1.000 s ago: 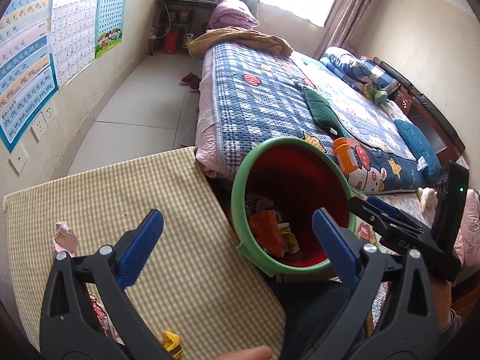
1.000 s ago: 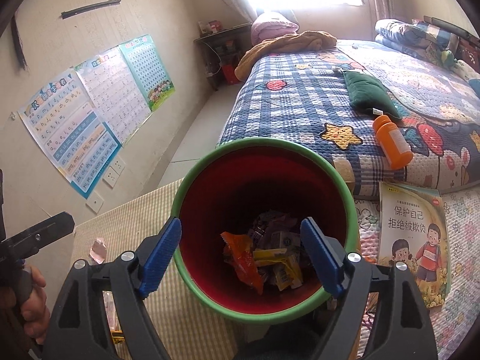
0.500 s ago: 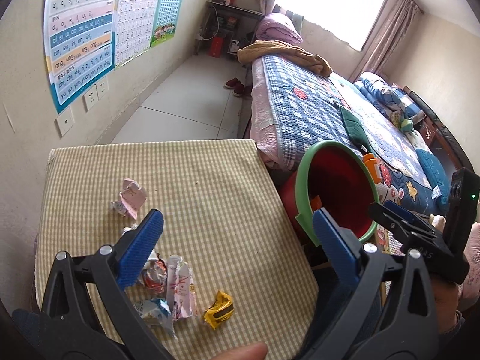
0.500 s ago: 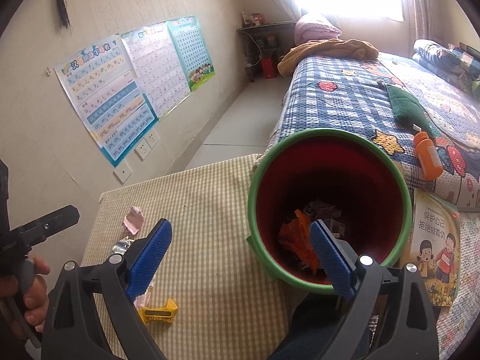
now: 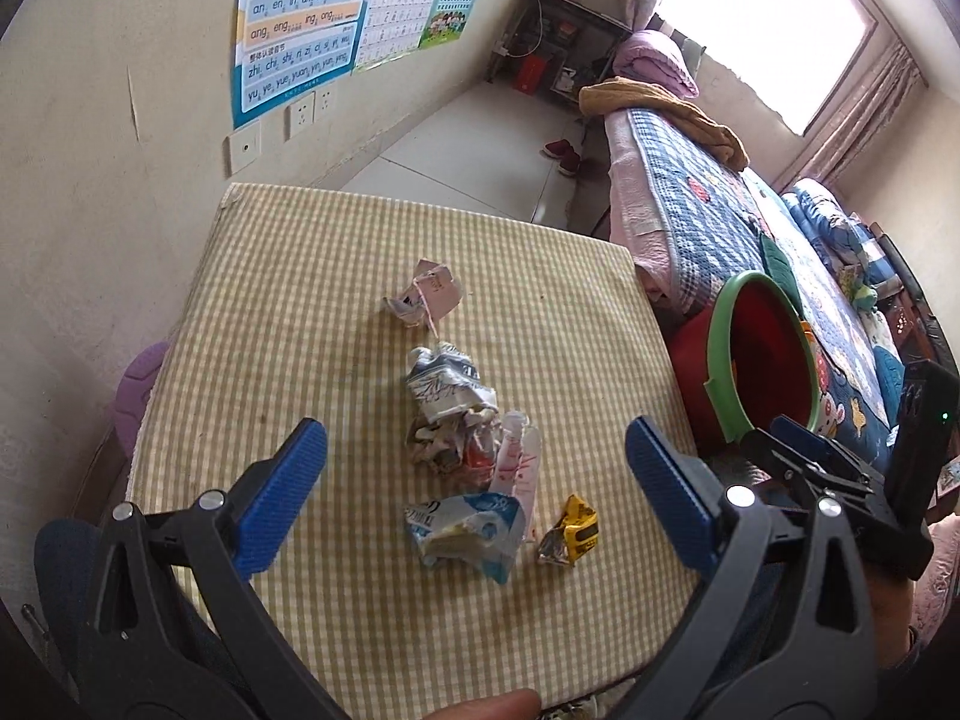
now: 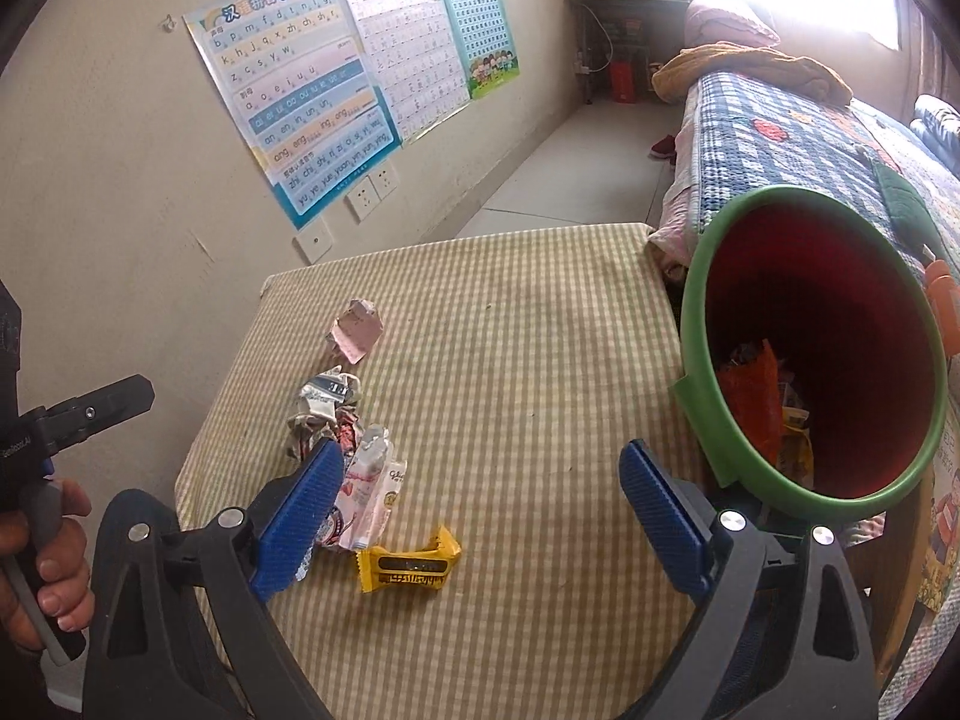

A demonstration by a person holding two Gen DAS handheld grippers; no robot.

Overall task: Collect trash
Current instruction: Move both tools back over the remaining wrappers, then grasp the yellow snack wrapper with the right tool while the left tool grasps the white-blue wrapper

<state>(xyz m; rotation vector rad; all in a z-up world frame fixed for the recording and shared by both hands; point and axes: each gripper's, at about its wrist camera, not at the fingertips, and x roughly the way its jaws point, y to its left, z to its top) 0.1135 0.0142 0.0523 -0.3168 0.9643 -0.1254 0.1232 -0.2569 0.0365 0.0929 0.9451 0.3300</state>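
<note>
Several crumpled wrappers lie on the checked table (image 5: 312, 300): a pink paper (image 5: 429, 294), a grey-white wad (image 5: 447, 384), a pink-white sachet (image 6: 369, 492), a blue-white pack (image 5: 465, 531) and a yellow wrapper (image 6: 408, 564). A red bin with a green rim (image 6: 822, 354) stands off the table's right edge, with wrappers inside. My left gripper (image 5: 474, 492) hangs open above the pile, nothing between its blue pads. My right gripper (image 6: 480, 516) is open too, above the yellow wrapper (image 5: 573, 531) and empty.
A wall with posters (image 6: 300, 120) and sockets runs along the table's left side. A bed with a blue quilt (image 5: 708, 228) lies behind the bin (image 5: 768, 354). An orange bottle (image 6: 945, 312) rests on the bed. A purple object (image 5: 141, 384) sits by the table's left edge.
Both grippers swung left from over the bin to over the table. The trash pile has come into the middle of both views, and the bin has slid to the right.
</note>
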